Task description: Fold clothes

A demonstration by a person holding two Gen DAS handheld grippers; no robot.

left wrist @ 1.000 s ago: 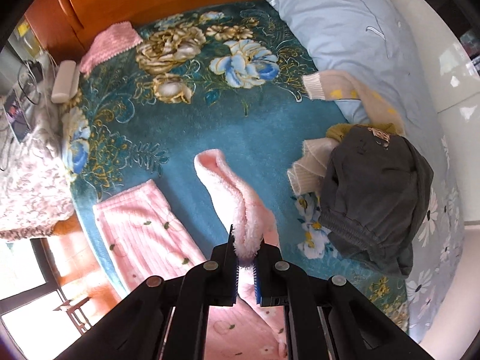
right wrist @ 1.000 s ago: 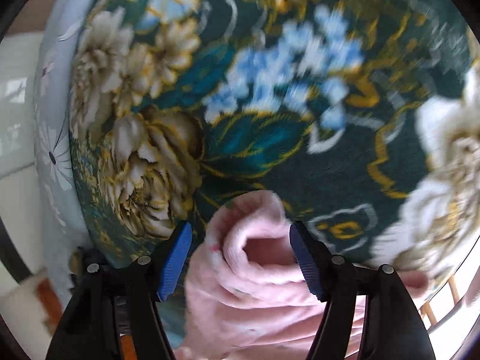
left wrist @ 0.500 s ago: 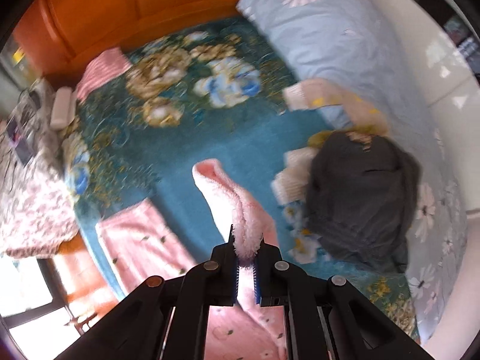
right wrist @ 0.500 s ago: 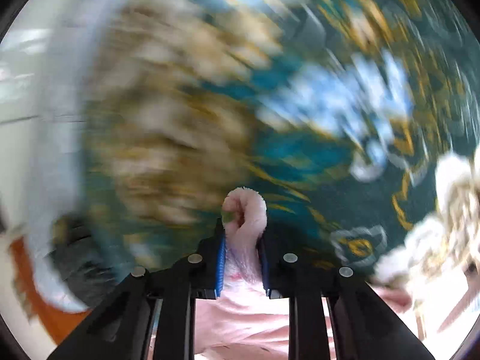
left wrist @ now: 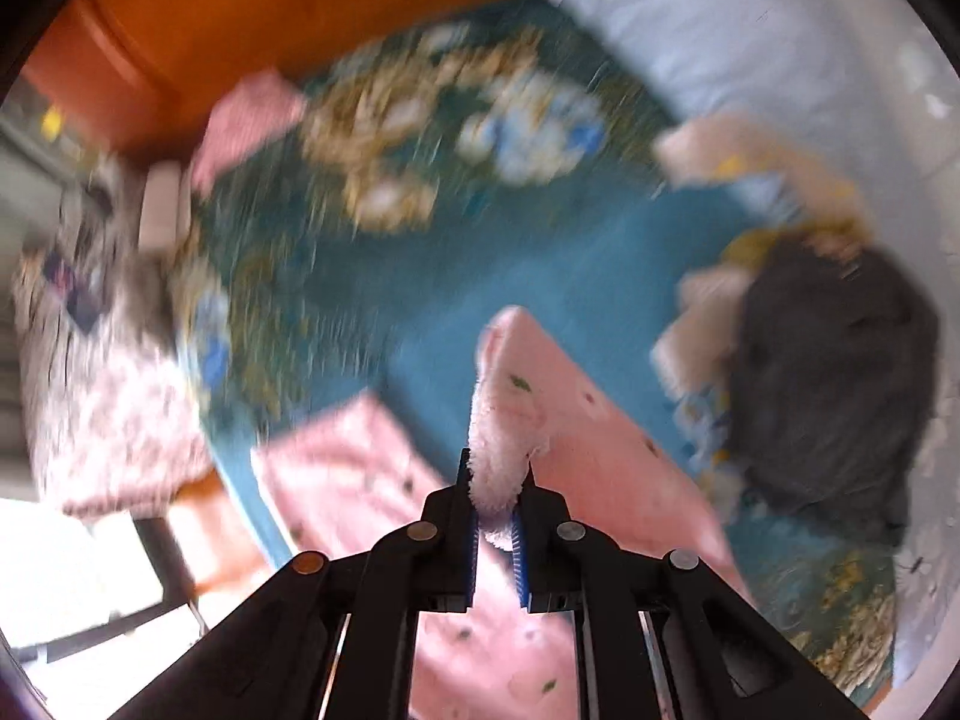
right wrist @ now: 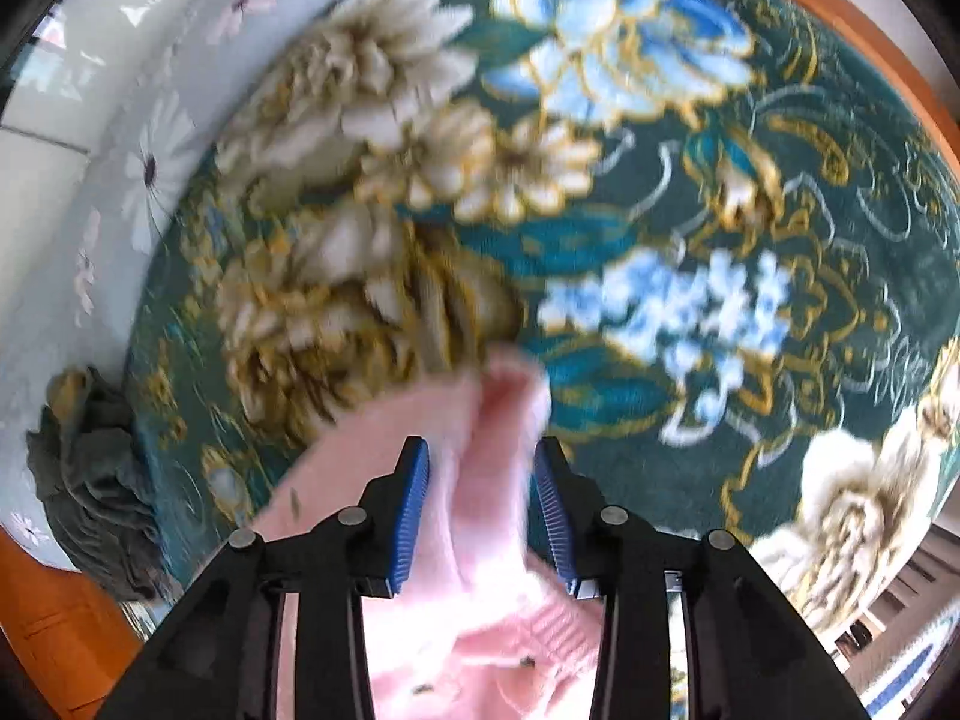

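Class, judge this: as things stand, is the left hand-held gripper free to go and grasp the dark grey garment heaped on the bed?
Probably not: the left hand-held gripper is shut on the fluffy pink garment, so the dark grey garment must wait.

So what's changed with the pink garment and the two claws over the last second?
The right claw, wide open a second ago, closed on the pink garment and now looks to be opening, its pads set wider around the fabric. The garment, earlier a narrow roll ahead of the left claw, now spreads out as a broad panel. The left claw stays clamped on its fluffy edge.
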